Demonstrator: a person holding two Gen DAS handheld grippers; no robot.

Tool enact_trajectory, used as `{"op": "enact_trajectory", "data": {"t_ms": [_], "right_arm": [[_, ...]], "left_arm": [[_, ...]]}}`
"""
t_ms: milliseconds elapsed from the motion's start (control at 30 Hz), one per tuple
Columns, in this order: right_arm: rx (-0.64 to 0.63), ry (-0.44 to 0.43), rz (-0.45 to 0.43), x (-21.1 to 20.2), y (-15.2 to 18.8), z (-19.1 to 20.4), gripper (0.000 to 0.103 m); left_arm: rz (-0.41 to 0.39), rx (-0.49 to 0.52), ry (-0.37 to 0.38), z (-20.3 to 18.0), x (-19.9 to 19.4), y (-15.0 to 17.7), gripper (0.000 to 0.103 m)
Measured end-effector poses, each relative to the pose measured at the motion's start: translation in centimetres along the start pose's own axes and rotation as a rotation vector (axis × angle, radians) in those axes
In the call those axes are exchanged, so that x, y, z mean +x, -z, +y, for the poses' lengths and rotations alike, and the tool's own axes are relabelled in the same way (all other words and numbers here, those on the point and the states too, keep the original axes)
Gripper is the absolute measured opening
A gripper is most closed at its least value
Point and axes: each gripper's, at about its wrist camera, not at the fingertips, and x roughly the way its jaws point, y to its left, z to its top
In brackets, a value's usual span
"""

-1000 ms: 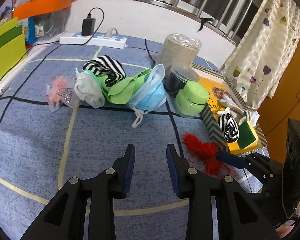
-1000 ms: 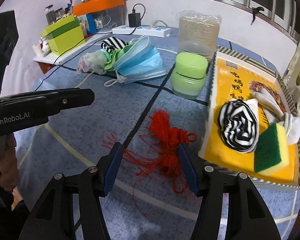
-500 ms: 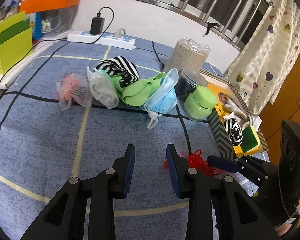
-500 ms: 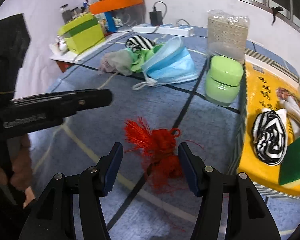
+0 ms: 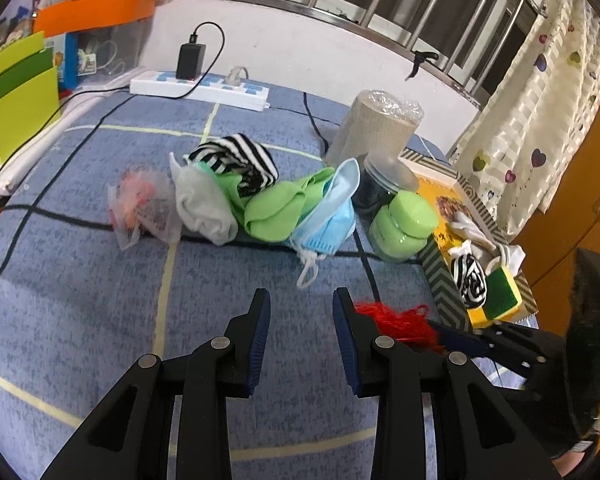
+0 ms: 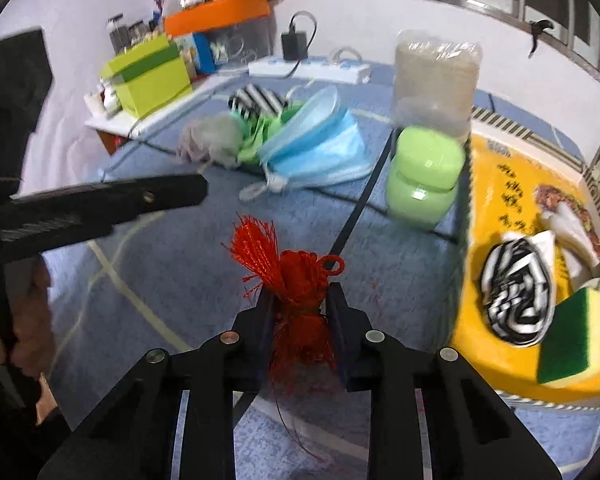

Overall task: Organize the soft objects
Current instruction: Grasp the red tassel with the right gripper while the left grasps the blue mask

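My right gripper is closing its jaws, and the pads press on a red tassel low over the blue mat. The tassel also shows in the left wrist view, beside my left gripper, which stands open with nothing between its fingers. A pile lies further back: a striped sock, a grey cloth, a green cloth and a blue face mask. To the right, a yellow tray holds a second striped sock, a green-and-yellow sponge and white cloth.
A green jar and a wrapped stack of paper cups stand by the tray's left edge. A crumpled plastic bag lies left of the pile. A power strip with cables and a green box line the back.
The right jaws have closed in on the red tassel, which now stands bunched between them. The left gripper stays open and has barely moved.
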Motion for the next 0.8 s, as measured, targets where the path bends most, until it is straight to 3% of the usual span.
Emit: {"op": "enact_trajectory", "data": {"t_ms": [200,500,800], "right_arm": [[0.053,0.008,-0.067,-2.3,-0.7,-1.5,0.026],[0.082,0.005,-0.072,-2.4,-1.1,-3.1,0.026],[0.102,-0.011,-0.07,-1.8,-1.1,-4.3,0.026]], "left_arm": [[0.044,0.008,0.02,-0.7,3.2,-1.5,0.031],[0.109,-0.031,0.015,-0.8,7.9,-2.8,0.031],[0.085,-0.054,0.03,-0.9,9.0,-3.9,0.031]]}}
